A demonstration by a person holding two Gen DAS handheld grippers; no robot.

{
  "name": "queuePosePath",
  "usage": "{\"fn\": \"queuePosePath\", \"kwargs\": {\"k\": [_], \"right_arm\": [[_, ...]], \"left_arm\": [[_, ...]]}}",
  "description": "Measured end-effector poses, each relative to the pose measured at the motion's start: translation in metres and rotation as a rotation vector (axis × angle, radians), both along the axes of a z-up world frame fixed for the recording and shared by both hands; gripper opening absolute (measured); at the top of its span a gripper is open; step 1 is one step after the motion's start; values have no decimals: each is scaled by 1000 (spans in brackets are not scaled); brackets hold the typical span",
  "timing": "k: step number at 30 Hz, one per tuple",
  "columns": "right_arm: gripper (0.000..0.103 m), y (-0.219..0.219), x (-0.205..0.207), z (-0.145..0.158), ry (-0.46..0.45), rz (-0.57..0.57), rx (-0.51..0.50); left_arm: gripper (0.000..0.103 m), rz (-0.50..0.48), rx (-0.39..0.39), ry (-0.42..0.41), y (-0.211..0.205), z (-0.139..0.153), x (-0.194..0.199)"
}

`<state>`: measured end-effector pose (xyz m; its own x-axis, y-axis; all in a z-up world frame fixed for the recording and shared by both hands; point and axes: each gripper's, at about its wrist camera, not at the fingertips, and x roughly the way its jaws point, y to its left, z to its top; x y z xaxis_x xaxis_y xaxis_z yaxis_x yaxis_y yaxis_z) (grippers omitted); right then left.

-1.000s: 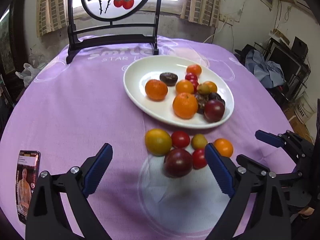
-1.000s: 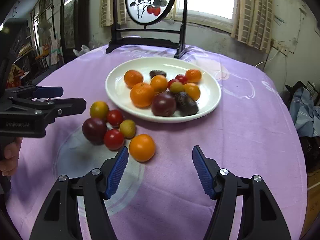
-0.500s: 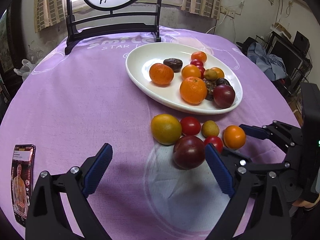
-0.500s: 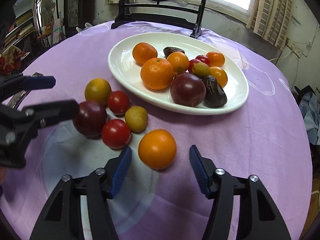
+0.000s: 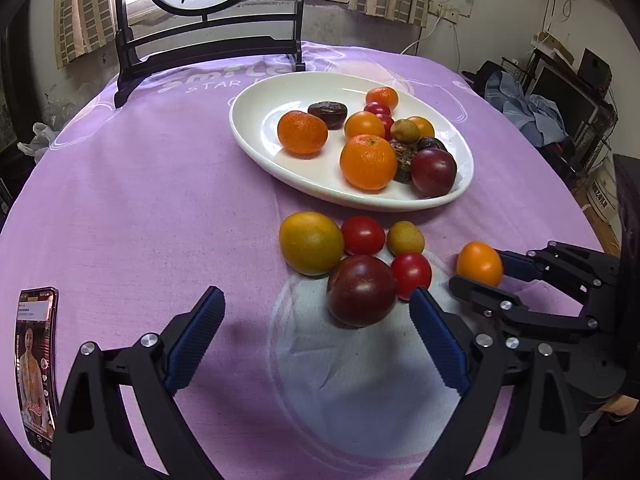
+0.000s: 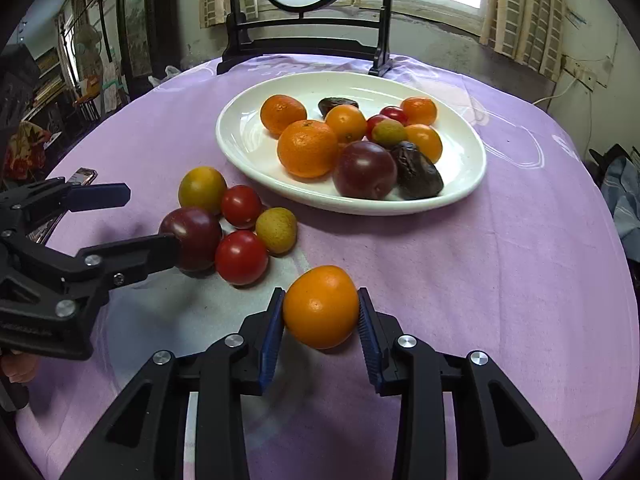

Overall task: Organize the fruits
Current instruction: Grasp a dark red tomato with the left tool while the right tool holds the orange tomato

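Note:
A white oval plate (image 5: 256,120) (image 6: 464,184) holds several oranges, tomatoes, a plum and dark fruits. In front of it on the purple cloth lie a yellow-green fruit (image 5: 310,242), two red tomatoes (image 5: 362,235), a small yellowish fruit (image 5: 405,238) and a dark plum (image 5: 362,290) (image 6: 194,236). My right gripper (image 6: 320,314) is shut on a small orange (image 6: 321,306) (image 5: 479,263) on the cloth. My left gripper (image 5: 316,320) (image 6: 132,216) is open, its fingers either side of the dark plum without touching it.
A phone (image 5: 36,364) lies on the cloth at the front left. A black stand with a round painted panel (image 5: 208,52) stands at the table's far edge. Clutter and furniture surround the round table.
My right gripper moved forward and closed on the small orange. My left gripper moved closer to the loose fruits, so the dark plum now sits between its open fingers.

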<state>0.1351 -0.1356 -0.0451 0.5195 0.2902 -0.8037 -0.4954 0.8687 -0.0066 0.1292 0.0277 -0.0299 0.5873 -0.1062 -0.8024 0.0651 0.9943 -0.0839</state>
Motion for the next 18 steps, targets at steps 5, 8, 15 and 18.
{"fn": "queuePosePath", "kwargs": {"k": [5,8,15,18], "right_arm": [[36,-8,-5,0,8,-17,24],[36,-11,-5,0,11,-25,33],[36,-14,-8,4,1,-20,53],[36,-15,-9,6,-4,-18,64]], "left_arm": [[91,-17,23,4,-6,-3,-2],[91,-35,42,13,-12,-6,-3],[91,-54,81,16,-19,-14,-3],[87,-54,86,23,-21,-16,-2]]}}
